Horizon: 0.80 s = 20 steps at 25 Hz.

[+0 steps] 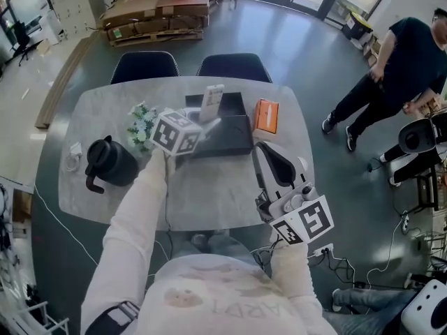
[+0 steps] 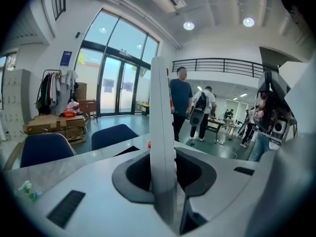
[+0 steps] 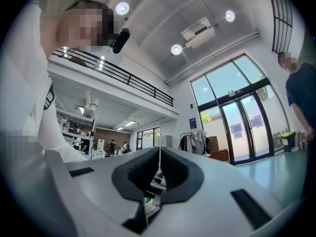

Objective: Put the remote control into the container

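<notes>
Grey flooring is spreading around a pale, marble-patterned bench (image 1: 105,201), with two dark chairs (image 1: 144,65) standing at its far edge and a stack of cardboard (image 1: 157,12) lying on the floor beyond them. On the right, a person in dark clothes (image 1: 401,68) is standing well apart from the bench. A black container (image 1: 234,139) is sitting near the bench's far middle, with an orange box (image 1: 266,115) just beside it on the right, and a bunch of flowers (image 1: 142,125) and a black jug (image 1: 108,160) lying off to its left. The left gripper (image 1: 208,123) is reaching over the container and pinching the remote (image 1: 211,103) by its lower end, so the remote is standing upright above the container's far left part; whether its bottom is touching the container cannot be told. In the left gripper view the remote (image 2: 160,122) is rising straight up as a narrow white slab, with the dark pads of the left gripper (image 2: 163,177) pressing on both its sides. The right gripper (image 1: 264,151) is hanging over the bench's near right part, apart from the container, and in its own view the right gripper (image 3: 159,169) is showing its jaws pressed together on nothing.
</notes>
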Tool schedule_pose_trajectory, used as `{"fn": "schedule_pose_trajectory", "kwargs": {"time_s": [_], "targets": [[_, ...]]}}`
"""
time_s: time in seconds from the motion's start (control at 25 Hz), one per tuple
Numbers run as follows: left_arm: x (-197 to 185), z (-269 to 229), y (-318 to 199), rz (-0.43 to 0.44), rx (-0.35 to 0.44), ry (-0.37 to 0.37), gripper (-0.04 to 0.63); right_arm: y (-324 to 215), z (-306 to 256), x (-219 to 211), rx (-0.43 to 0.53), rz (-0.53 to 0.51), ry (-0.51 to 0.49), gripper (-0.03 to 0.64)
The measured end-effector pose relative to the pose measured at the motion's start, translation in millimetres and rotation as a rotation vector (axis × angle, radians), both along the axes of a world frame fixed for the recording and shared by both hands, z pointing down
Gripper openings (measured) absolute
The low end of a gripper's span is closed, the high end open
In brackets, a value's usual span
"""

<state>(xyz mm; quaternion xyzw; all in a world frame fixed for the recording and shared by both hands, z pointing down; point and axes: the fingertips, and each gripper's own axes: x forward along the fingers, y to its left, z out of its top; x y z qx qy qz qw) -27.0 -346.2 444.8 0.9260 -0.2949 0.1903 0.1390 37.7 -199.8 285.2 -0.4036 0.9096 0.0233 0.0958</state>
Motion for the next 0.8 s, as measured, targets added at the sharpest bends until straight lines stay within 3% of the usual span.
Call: {"fn": "schedule_pose_trajectory", "kwargs": {"time_s": [0.8], "targets": [[29.2, 76.4, -107.7, -0.029, -0.065, -0.234, 0.103, -53.8, 24.0, 44.4, -0.055, 0.004, -0.023, 0.018]]}}
